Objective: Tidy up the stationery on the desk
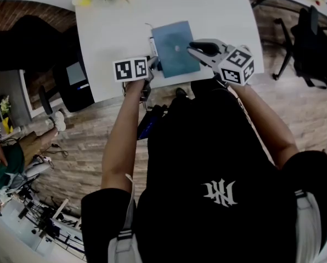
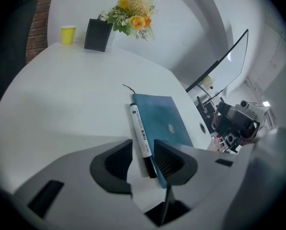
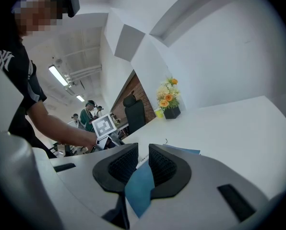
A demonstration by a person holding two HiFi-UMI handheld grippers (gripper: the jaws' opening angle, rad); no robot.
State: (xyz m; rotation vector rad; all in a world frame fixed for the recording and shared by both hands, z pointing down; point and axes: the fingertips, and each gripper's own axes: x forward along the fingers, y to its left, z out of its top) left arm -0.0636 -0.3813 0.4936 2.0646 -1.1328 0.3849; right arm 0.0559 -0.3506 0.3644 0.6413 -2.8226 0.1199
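A brown wood-plank floor (image 1: pixel 97 141) ran under the broad white desk (image 1: pixel 218 15) before you, with a red-brown brick wall (image 1: pixel 7 15) to your left and a black swivel office chair (image 1: pixel 311 43) to your right. At the desk's far edge stood yellow and orange flowers (image 2: pixel 133 13) in a square black pot (image 2: pixel 97 35), with a small yellow cup (image 2: pixel 68 34) beside it. White strip lights (image 3: pixel 59 74) burned overhead.

Smooth matt white desk (image 2: pixel 61 104); notebook (image 2: pixel 162 121) with a matt blue cover; marker (image 2: pixel 142 140) of glossy white plastic; wood-plank floor (image 1: pixel 97 130) at left
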